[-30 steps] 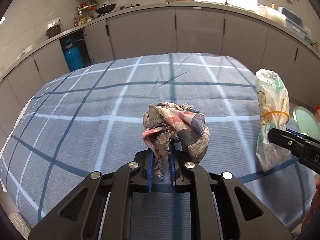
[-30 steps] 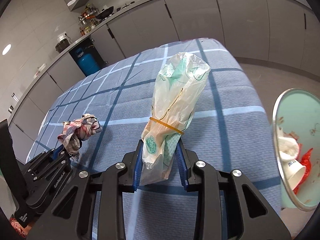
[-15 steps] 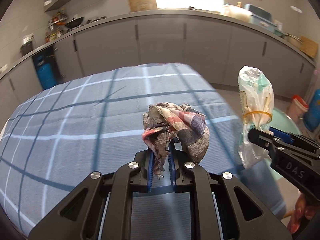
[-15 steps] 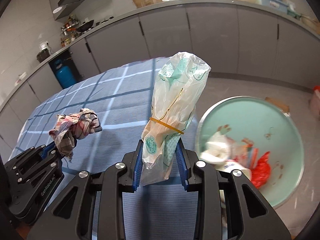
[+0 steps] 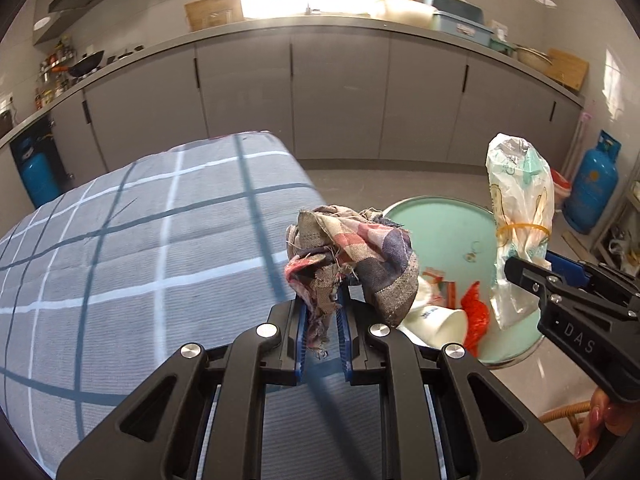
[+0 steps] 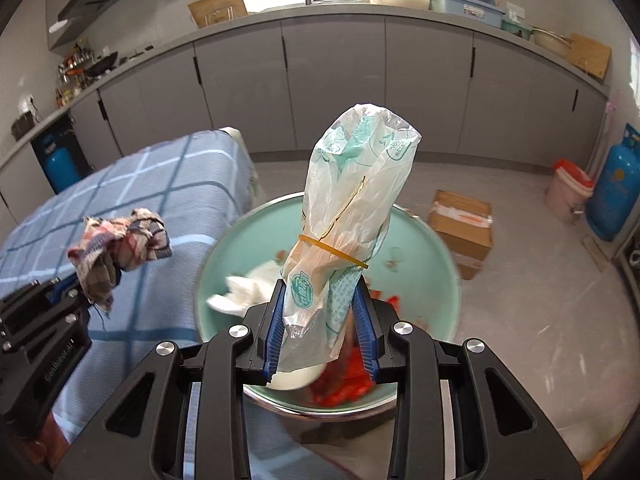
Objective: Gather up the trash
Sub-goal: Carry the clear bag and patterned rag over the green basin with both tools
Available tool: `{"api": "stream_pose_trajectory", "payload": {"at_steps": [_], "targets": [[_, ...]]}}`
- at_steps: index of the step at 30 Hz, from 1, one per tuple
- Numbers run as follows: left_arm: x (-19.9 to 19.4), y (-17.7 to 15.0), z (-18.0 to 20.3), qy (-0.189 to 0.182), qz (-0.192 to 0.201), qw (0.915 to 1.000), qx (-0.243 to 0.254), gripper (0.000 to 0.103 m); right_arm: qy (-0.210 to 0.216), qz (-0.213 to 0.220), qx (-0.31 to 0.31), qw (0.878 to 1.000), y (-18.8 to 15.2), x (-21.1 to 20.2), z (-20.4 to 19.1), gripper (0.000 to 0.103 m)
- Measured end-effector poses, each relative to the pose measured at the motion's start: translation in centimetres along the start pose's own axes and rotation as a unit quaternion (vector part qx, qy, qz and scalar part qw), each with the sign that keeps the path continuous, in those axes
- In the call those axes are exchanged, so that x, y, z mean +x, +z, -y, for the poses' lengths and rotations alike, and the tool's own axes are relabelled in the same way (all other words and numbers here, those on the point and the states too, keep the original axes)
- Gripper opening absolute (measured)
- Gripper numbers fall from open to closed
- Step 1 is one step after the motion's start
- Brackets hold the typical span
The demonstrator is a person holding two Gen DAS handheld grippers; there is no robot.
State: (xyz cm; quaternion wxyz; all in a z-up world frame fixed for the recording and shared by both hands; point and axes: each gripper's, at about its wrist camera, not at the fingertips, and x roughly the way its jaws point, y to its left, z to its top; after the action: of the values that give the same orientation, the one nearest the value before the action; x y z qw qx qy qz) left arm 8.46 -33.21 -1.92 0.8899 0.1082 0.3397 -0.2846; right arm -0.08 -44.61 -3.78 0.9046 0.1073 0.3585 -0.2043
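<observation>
Plaid rag (image 5: 352, 256) pinched in my left gripper (image 5: 322, 330) at frame centre, plastic bag (image 6: 348, 216) clamped upright in my right gripper (image 6: 320, 332), both above the green bin (image 6: 424, 240) at lower centre, checked cloth (image 5: 140, 264) at left

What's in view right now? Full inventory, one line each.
plaid rag: 1, red, blue and beige, crumpled, clamped in the left gripper beside the table edge
plastic bag: 1, clear with green print, yellow rubber band around it, clamped in the right gripper above the bin
trash bin: 1, mint green, round, on the floor beside the table; white and red trash inside
table: 1, blue checked cloth
cardboard box: 1, brown, floor beyond the bin
gas cylinders: 2, blue, one far right, one under the counter at left
left gripper: black, blue pads, shut
right gripper: black, blue pads, shut
</observation>
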Motion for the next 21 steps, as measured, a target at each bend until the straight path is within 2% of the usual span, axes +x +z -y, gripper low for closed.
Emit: {"api": "stream_pose_trajectory", "payload": {"at_steps": [11, 21], "targets": [[2.6, 0.6, 4.6, -0.017, -0.014, 0.999, 0.039, 0.014, -0.009, -0.046, 0.008, 0.999, -1.2, 2.2, 1.9, 0.035], [5.0, 0.9, 5.8, -0.007, -0.027, 0.9985, 0.047, 0.014, -0.003, -0.071, 0.008, 0.997, -1.9, 3.2, 2.7, 0.036]]}}
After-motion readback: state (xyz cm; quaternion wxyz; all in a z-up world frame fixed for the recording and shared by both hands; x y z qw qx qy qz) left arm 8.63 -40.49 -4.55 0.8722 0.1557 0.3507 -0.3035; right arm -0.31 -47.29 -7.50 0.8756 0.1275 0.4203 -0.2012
